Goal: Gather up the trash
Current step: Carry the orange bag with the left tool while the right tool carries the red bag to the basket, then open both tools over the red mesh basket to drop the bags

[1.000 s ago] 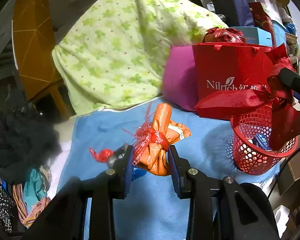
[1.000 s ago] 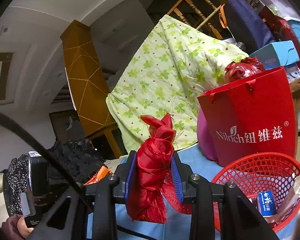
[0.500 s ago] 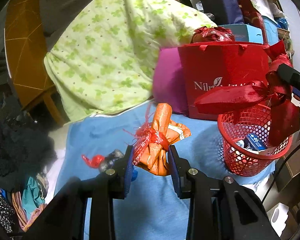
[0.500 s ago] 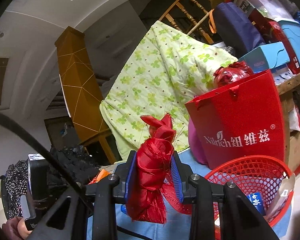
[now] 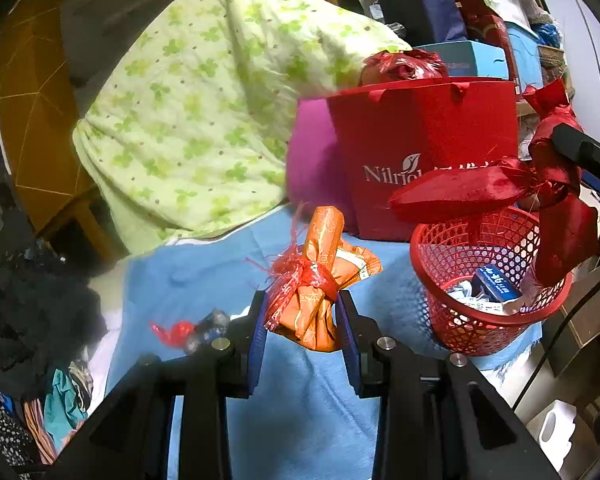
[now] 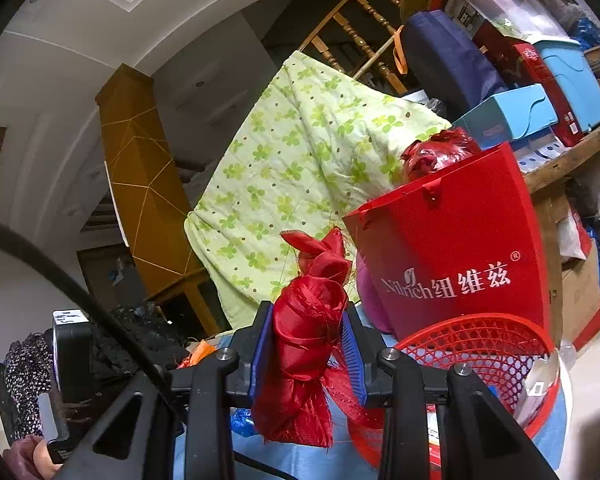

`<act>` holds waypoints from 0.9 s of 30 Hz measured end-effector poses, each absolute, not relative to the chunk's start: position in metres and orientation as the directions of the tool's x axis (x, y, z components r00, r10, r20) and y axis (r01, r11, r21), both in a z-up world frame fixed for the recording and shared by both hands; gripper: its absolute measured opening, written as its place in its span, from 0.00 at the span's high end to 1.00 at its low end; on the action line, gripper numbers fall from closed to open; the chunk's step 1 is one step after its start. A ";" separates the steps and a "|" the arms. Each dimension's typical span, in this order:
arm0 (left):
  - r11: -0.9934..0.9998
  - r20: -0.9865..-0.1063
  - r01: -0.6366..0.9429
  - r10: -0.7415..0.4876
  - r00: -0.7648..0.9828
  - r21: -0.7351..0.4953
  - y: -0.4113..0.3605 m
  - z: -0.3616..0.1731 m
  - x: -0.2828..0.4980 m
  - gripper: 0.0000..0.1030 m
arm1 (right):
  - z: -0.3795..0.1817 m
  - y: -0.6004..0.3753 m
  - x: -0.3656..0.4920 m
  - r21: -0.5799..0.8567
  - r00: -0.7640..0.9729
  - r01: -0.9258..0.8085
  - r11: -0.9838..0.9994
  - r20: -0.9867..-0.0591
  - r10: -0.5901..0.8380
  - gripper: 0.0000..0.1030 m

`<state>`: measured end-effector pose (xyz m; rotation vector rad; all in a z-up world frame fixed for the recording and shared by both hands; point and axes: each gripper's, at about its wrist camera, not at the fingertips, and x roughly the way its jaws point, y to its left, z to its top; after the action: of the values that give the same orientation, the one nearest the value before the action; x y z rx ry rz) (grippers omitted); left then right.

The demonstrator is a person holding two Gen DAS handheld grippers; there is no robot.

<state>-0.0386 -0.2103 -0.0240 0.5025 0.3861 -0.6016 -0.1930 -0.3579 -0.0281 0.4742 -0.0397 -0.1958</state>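
I had two grippers in play, each clamped on one piece of trash. My left gripper (image 5: 302,316) was closed on a single orange wrapper bundle (image 5: 316,280) tied round with a frayed red ribbon, held up above the blue cloth (image 5: 300,400) that covered the surface below. My right gripper (image 6: 306,354) was pinched tight on one knotted red fabric bundle (image 6: 308,340), its frayed tail hanging beneath the pads. There was one red mesh basket (image 5: 460,320) standing on the blue cloth, just in front of one red paper bag (image 5: 420,152) printed with white lettering; a pink cushion (image 5: 312,160) sat beside the bag, and one green-patterned quilt (image 5: 204,120) was heaped behind. The left wrist view looked down into the basket, where a small blue carton (image 5: 496,284) and some pale scraps lay; it also showed the red fabric bundle hanging over the basket's far rim, and two small leftovers on the cloth, a red wrapper (image 5: 172,330) and a dark crumpled one (image 5: 208,330) beside it. The right wrist view missed those leftovers but showed the bag's full lettering, a wooden stair rail (image 6: 356,36), a brown pillar (image 6: 140,184), stacked boxes on a shelf, and my other hand (image 6: 40,456) low at the left edge
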 end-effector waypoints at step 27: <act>0.530 -0.554 0.800 -0.591 0.586 0.281 -0.286 -0.029 -0.061 0.66 | -0.072 -0.433 -0.218 0.633 0.944 0.302 0.712 -0.094 -0.317 0.65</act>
<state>-0.0614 -0.2859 -0.0292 0.5492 0.4211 -0.8601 -0.2185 -0.4330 -0.0717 0.6982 -0.0223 -0.3429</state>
